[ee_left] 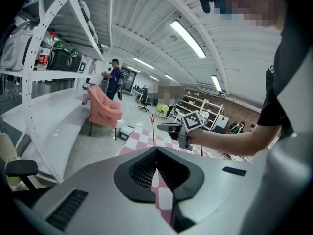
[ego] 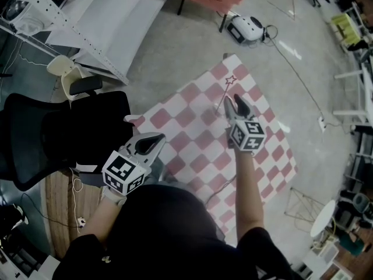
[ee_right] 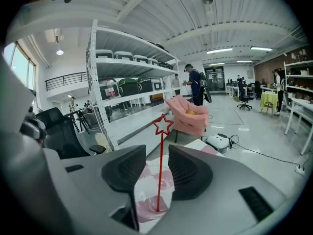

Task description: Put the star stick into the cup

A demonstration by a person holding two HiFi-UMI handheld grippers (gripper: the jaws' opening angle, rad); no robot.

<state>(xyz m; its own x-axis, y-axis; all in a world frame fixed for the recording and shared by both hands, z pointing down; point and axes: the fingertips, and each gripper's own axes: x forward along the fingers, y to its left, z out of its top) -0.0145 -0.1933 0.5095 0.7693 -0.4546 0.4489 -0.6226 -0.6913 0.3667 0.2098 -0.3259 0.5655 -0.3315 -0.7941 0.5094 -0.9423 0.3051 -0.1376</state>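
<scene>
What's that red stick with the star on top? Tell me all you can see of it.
The star stick is a thin, straight red rod, plastic by the look, topped with a hollow five-pointed star. It stands nearly upright, its lower end in a clear cup on the pink-and-white checked mat. The right tool flanks it with open jaws, not touching.
</scene>
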